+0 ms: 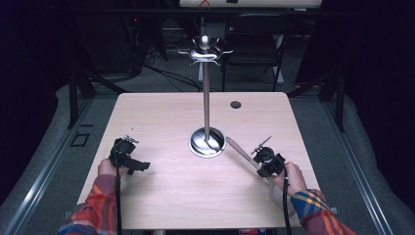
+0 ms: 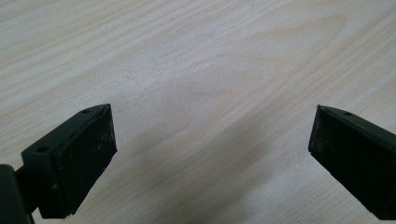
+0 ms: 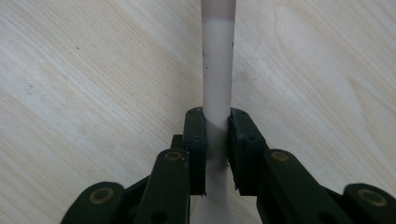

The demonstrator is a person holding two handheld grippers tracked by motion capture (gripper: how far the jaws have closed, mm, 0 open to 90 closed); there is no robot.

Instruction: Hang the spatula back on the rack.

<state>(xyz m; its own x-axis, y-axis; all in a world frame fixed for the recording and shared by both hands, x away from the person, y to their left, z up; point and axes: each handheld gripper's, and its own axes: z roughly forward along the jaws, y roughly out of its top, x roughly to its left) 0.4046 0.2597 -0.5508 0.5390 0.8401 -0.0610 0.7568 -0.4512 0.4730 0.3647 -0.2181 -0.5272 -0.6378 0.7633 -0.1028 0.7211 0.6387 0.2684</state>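
Right gripper clamps the pale utensil handle between its 2 pads, handle running ahead toward the metal stand. Left gripper gapes wide over bare table.

Lab rig, dark curtains, cables, bare test table

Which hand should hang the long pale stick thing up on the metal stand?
Probably the right. The right gripper is already clamped on the pale utensil handle, close beside the stand. The left gripper is open over bare table, holding nothing.
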